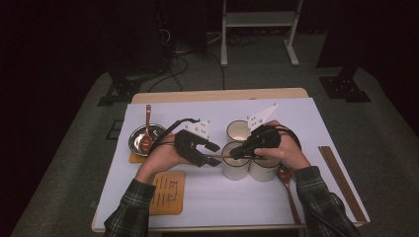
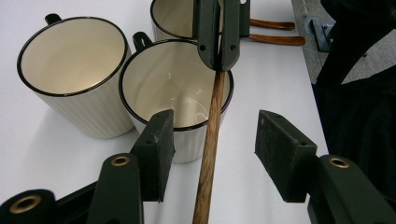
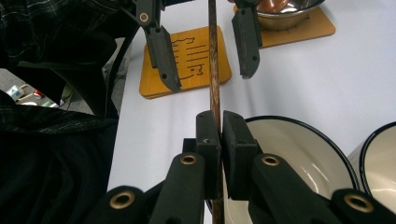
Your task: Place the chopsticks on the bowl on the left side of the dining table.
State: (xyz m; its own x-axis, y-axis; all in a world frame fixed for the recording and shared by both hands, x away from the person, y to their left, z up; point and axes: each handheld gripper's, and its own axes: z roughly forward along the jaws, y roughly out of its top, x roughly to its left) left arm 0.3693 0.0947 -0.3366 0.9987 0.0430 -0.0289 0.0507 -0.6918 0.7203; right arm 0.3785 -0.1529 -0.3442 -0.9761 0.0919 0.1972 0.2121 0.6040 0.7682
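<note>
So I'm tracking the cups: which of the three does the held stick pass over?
The front-left cup of the cluster, nearest the left claw. The stick crosses its rim; the back cup and front-right cup sit clear.

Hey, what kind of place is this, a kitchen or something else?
Probably a recording studio or lab, not a kitchen: a white-covered table set with cream mugs, dark surroundings, loose cables on grey carpet, and a metal stand behind.
</note>
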